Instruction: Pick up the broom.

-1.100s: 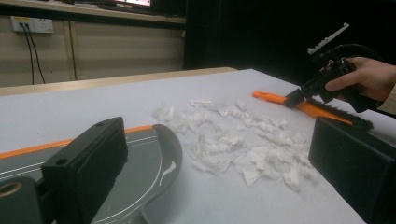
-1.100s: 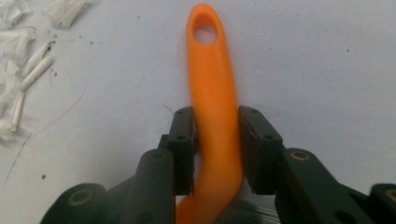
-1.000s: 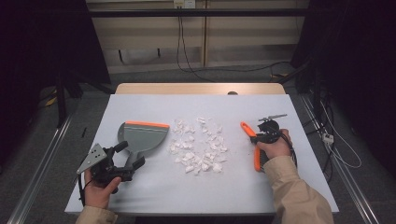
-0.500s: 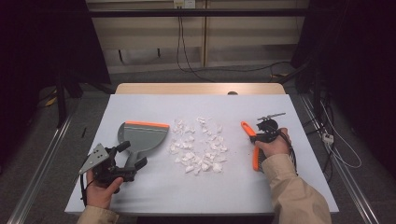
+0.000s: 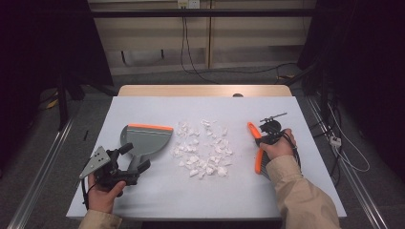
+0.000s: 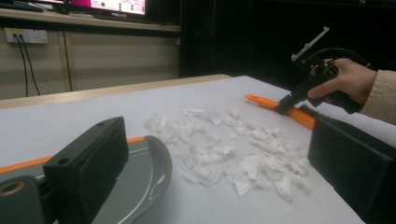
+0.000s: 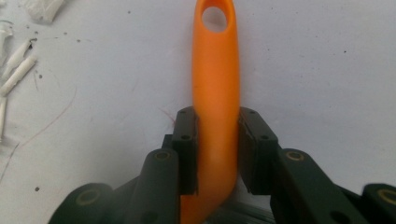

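From above, the right gripper [image 5: 264,135] sits on the orange brush handle [image 5: 258,152] right of the paper scraps [image 5: 203,148], the left gripper [image 5: 135,157] gapes beside the dustpan [image 5: 145,138]; up close, its jaws clamp that handle [image 7: 215,93], which runs straight ahead.

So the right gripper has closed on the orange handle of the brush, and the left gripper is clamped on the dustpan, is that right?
Not quite. The left gripper is open, its jaws apart over the dustpan, as the left gripper view shows. The right gripper has indeed just closed on the orange brush handle.
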`<act>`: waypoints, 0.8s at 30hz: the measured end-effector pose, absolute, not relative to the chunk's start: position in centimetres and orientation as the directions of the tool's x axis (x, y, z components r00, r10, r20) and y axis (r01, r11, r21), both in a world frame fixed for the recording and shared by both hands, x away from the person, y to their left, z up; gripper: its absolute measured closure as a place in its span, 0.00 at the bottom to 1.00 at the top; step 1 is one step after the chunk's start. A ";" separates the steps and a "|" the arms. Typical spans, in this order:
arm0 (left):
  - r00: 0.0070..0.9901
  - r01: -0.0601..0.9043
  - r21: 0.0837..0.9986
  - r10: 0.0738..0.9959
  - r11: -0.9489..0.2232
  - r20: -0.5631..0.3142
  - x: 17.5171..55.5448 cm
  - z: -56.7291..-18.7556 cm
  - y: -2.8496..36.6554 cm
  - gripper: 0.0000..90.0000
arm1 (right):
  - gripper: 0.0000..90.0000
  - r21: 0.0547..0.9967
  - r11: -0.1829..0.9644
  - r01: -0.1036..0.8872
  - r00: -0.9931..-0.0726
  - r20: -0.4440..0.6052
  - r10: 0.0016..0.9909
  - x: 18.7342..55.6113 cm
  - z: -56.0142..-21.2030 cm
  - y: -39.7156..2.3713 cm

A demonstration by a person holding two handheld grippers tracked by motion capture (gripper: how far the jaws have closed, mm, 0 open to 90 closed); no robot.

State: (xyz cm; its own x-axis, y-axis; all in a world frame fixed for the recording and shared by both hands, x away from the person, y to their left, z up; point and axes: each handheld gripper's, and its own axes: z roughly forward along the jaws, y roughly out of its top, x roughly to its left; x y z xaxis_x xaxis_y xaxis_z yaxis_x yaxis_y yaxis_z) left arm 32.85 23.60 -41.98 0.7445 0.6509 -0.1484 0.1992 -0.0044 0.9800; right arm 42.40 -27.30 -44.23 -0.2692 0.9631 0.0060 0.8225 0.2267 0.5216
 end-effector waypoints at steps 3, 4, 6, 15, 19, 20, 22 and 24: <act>0.742 0.198 0.980 0.653 0.003 -0.152 32.8 -42.0 23.6 0.05 | 0.79 0.525 0.224 0.821 -0.271 0.015 0.962 42.4 -44.2 -27.4; 0.742 0.198 0.980 0.653 0.002 -0.151 32.8 -42.0 23.6 0.05 | 0.79 0.528 0.227 0.819 -0.274 0.013 0.962 42.4 -44.2 -27.4; 0.742 0.197 0.980 0.654 0.000 -0.149 32.9 -42.0 23.5 0.05 | 0.79 0.538 0.229 0.811 -0.282 0.018 0.959 42.4 -44.2 -27.6; 0.743 0.195 0.981 0.653 -0.005 -0.145 32.8 -41.9 23.4 0.05 | 0.79 0.641 0.189 0.744 -0.284 0.048 0.958 41.3 -43.2 -28.3; 0.741 0.197 0.980 0.655 0.002 -0.150 32.7 -41.7 23.2 0.05 | 0.79 0.728 0.153 0.668 -0.278 0.053 0.959 40.3 -41.9 -28.9; 0.743 0.194 0.981 0.654 -0.002 -0.146 32.7 -41.6 23.1 0.05 | 0.79 0.748 0.136 0.649 -0.274 0.064 0.960 40.0 -41.6 -29.1; 0.745 0.196 0.981 0.650 -0.001 -0.148 32.7 -41.6 22.9 0.05 | 0.79 0.780 0.118 0.615 -0.270 0.068 0.960 39.4 -41.1 -29.4; 0.748 0.197 0.980 0.645 0.008 -0.156 32.6 -41.4 22.6 0.05 | 0.79 0.812 0.098 0.575 -0.271 0.076 0.960 38.7 -40.7 -29.7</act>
State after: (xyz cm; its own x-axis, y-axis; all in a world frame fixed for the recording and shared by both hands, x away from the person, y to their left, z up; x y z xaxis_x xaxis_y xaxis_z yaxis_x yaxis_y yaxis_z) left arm 32.56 22.58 -41.35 0.7482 0.6450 -0.1558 0.1975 0.0077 0.9803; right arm 38.65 -29.71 -40.67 -0.2708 0.9596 0.0758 0.5750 0.0981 0.8122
